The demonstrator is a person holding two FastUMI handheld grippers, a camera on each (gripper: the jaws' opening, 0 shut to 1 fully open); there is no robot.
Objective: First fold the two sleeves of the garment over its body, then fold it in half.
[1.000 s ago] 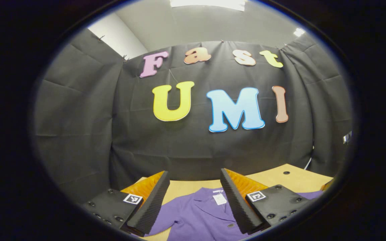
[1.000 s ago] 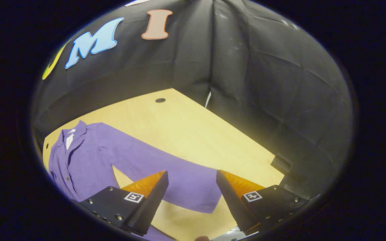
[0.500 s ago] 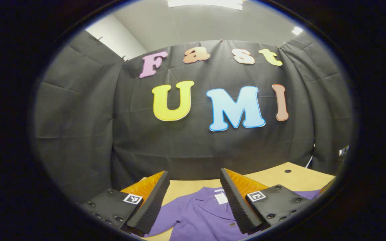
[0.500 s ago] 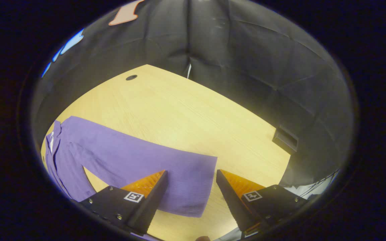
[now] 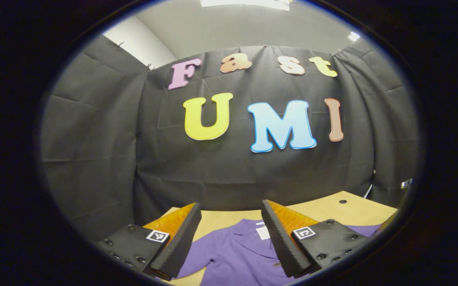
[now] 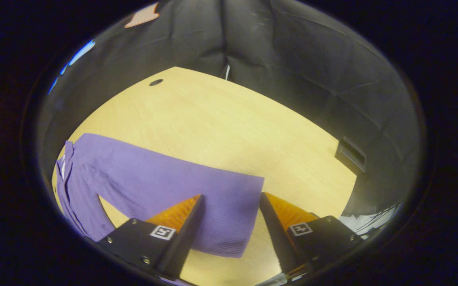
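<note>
A purple button-up garment (image 5: 237,250) lies flat on the wooden table (image 5: 328,210), its collar and a white tag toward the far wall in the left gripper view. My left gripper (image 5: 231,226) hangs open above the collar area, touching nothing. In the right gripper view one long sleeve (image 6: 165,178) stretches out from the body (image 6: 78,190) at the left, ending in a ribbed cuff (image 6: 237,214). My right gripper (image 6: 231,216) is open just above that cuff, its fingers to either side of the cuff's end.
Black cloth walls close in the table on the far and right sides. A small dark hole (image 6: 156,82) marks the tabletop near the back edge. A dark slot (image 6: 350,153) sits at the table's right edge. Bare wood (image 6: 229,127) lies beyond the sleeve.
My right gripper has swung down and along the sleeve until the cuff lies between its fingers. The left gripper has barely shifted. The garment has not moved.
</note>
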